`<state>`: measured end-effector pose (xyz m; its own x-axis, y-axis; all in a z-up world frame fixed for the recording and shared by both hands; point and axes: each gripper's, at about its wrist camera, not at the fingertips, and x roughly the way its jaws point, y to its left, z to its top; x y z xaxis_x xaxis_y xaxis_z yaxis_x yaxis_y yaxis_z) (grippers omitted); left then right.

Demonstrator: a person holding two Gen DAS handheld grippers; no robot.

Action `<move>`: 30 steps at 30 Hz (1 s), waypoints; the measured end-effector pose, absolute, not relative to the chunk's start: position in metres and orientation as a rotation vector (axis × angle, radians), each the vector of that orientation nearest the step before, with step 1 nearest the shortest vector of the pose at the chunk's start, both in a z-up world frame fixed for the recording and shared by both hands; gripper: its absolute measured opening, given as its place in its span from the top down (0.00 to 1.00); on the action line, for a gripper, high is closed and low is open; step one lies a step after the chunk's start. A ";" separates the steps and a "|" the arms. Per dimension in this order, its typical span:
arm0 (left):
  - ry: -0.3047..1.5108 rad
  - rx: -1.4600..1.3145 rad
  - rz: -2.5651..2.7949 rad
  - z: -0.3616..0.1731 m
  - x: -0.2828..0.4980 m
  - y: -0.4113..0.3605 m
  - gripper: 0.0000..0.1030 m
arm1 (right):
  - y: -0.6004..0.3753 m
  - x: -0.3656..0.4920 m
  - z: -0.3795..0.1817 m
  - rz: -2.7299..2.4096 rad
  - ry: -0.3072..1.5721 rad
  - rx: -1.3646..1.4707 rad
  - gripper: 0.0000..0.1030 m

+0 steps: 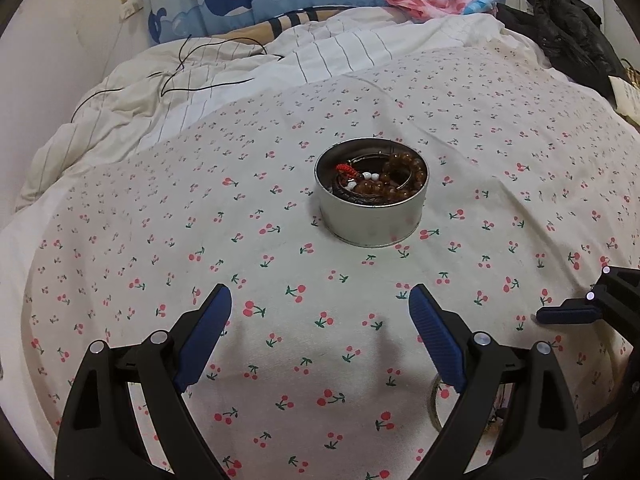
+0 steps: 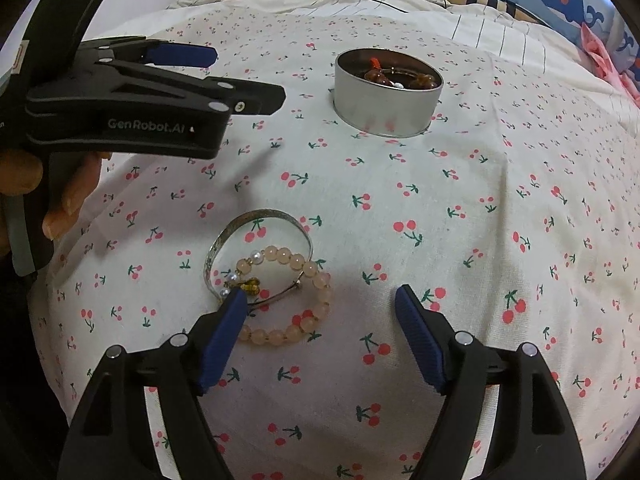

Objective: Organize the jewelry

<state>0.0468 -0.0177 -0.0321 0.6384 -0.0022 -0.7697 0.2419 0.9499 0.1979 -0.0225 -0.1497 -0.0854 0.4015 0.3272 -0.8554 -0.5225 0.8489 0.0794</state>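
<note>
Both tongs stood apart and empty. Left gripper (image 1: 320,300) faced the round tin (image 1: 371,216), already holding several bracelets. Right gripper (image 2: 320,300) hovered over a silver bangle (image 2: 224,240) and pink bead bracelet (image 2: 316,280), outstanding by its left finger.

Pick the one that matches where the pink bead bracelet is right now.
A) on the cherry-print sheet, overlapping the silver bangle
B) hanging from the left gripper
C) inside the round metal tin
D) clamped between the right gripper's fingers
A: the pink bead bracelet lies flat on the cherry-print sheet, crossing the silver bangle, well short of the round metal tin.
</note>
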 end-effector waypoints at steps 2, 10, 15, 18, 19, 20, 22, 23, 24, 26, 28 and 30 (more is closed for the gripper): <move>0.869 0.297 -0.141 -0.032 0.046 -0.017 0.16 | -0.150 -0.022 -0.085 0.543 1.027 -0.217 0.28; 0.865 0.295 -0.148 -0.031 0.045 -0.017 0.16 | -0.152 -0.021 -0.084 0.534 1.025 -0.243 0.27; 0.863 0.292 -0.156 -0.031 0.044 -0.018 0.16 | -0.154 -0.018 -0.085 0.515 1.023 -0.267 0.26; 0.863 0.277 -0.171 -0.029 0.042 -0.018 0.15 | -0.152 -0.019 -0.085 0.501 1.015 -0.298 0.25; 0.862 0.275 -0.176 -0.029 0.042 -0.018 0.15 | -0.152 -0.019 -0.086 0.493 1.012 -0.312 0.24; 0.861 0.275 -0.178 -0.029 0.042 -0.018 0.15 | -0.152 -0.019 -0.086 0.484 1.009 -0.325 0.24; 0.862 0.279 -0.176 -0.030 0.042 -0.018 0.15 | -0.153 -0.018 -0.086 0.444 0.994 -0.364 0.24; 0.864 0.280 -0.175 -0.031 0.042 -0.019 0.15 | -0.156 -0.017 -0.085 0.418 0.988 -0.383 0.24; 0.866 0.280 -0.176 -0.031 0.042 -0.019 0.15 | -0.160 -0.015 -0.084 0.401 0.986 -0.384 0.24; 0.865 0.280 -0.177 -0.031 0.042 -0.019 0.15 | -0.166 -0.013 -0.082 0.371 0.981 -0.379 0.24; 0.863 0.280 -0.179 -0.031 0.042 -0.019 0.15 | -0.171 -0.011 -0.080 0.365 0.980 -0.368 0.24; 0.863 0.280 -0.179 -0.031 0.042 -0.019 0.15 | -0.173 -0.010 -0.079 0.366 0.978 -0.359 0.24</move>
<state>0.0419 -0.0187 -0.0312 0.6387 -0.0422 -0.7683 0.2672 0.9485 0.1700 -0.0102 -0.1734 -0.0786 0.5080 0.1378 -0.8503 -0.4548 0.8812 -0.1289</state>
